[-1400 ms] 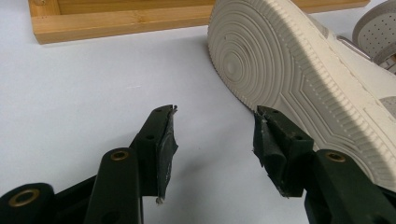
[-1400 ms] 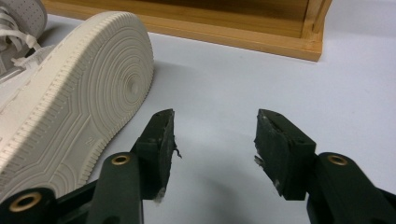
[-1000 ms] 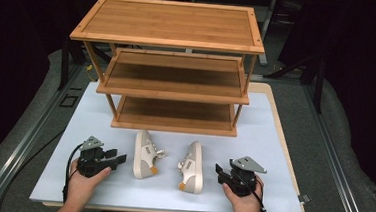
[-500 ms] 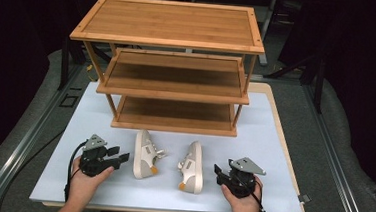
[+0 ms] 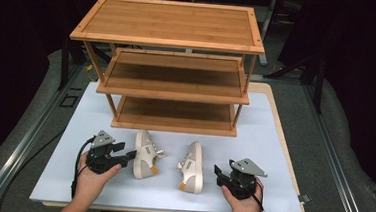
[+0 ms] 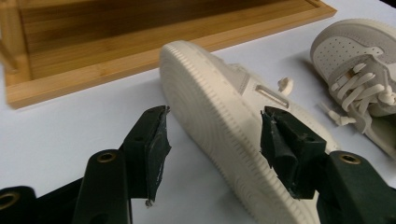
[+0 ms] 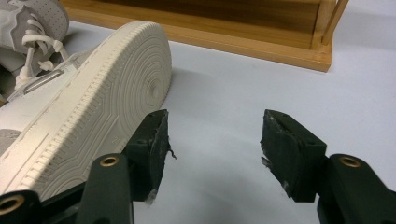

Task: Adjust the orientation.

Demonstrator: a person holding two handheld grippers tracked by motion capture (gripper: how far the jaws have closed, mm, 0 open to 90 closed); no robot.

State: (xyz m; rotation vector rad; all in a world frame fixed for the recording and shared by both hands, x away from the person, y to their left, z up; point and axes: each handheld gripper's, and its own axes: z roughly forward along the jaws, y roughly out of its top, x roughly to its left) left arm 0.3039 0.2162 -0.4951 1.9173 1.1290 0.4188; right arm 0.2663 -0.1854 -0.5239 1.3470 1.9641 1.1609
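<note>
Two cream sneakers lie on their sides on the white mat, the left shoe and the right shoe. My left gripper is open at the left shoe's sole. In the left gripper view the sole runs between the open jaws of the left gripper, and I cannot tell whether they touch it. My right gripper is open just right of the right shoe. In its own view the ribbed sole lies beside the left jaw, and the right gripper holds nothing.
A three-tier wooden shelf stands at the back of the mat, its bottom board close behind the shoes. The mat's front edge is near the person's hands. Dark floor and metal rails surround the table.
My left gripper has edged right and forward up to the left shoe's sole. The right gripper has barely moved, and both shoes lie as before.
</note>
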